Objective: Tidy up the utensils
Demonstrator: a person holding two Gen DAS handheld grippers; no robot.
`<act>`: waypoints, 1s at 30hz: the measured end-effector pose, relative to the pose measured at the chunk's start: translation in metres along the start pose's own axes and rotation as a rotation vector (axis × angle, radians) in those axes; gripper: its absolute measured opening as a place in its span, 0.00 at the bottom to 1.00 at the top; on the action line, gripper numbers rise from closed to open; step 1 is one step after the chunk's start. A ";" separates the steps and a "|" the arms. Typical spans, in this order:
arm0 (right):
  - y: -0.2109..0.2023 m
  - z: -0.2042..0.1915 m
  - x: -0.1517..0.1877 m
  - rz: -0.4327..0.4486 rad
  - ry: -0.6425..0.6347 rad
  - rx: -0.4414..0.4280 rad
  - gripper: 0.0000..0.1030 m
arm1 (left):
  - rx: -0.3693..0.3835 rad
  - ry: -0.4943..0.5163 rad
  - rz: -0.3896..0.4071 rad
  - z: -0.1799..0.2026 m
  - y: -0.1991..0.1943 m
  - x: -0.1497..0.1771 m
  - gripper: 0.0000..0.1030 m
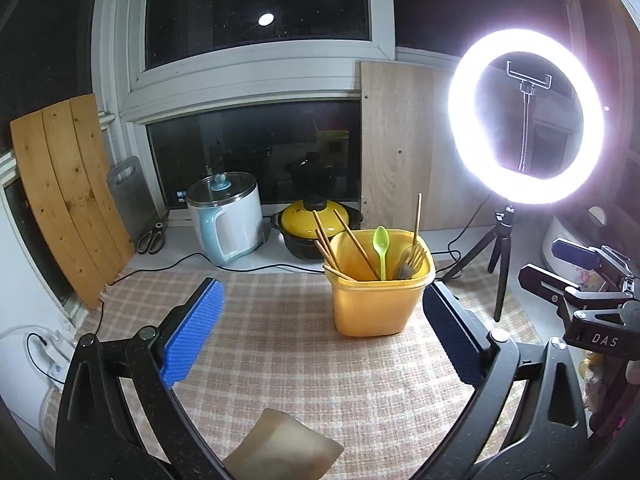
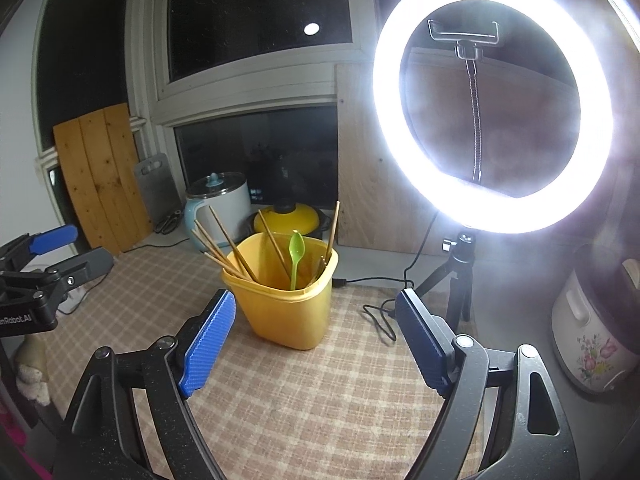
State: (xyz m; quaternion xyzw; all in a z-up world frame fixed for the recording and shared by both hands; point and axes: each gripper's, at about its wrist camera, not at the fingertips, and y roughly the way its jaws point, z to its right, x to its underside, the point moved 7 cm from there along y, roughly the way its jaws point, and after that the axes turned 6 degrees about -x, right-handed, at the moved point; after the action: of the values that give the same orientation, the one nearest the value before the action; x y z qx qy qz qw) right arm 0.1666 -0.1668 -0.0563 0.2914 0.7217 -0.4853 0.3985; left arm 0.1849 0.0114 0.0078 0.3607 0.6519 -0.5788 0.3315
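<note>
Stood upright in glossy yellow plastic tub [image 1: 378, 284]: slim wooden chopsticks [image 1: 326, 240], smooth green plastic spoon [image 1: 381, 250]. Both ribbed-padded jaws wide, empty, near tub.

Hidden, cropped and washed out

The yellow bin [image 1: 378, 292] hides the lower ends of the chopsticks [image 1: 326, 236], green spoon [image 1: 381, 250] and fork [image 1: 412, 261]; in the right wrist view the fork is barely discernible. The tan sheet [image 1: 282, 450] is cropped by the picture's edge. Glare from the ring light [image 2: 494, 100] blurs the rice cooker [image 2: 592, 320].
</note>
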 end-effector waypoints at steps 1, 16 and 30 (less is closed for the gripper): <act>0.000 0.000 0.001 -0.003 0.001 0.000 0.80 | -0.006 0.003 0.002 0.000 0.000 0.000 0.99; 0.004 0.004 0.004 -0.016 0.010 0.008 0.80 | -0.035 0.001 0.002 -0.003 0.001 -0.001 0.99; 0.006 0.007 0.006 -0.028 0.023 0.007 0.80 | -0.041 -0.002 0.000 -0.005 0.001 0.001 0.99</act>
State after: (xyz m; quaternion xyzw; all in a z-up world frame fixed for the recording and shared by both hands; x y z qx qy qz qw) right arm 0.1701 -0.1707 -0.0660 0.2881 0.7285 -0.4899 0.3825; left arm 0.1856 0.0168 0.0072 0.3532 0.6635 -0.5655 0.3394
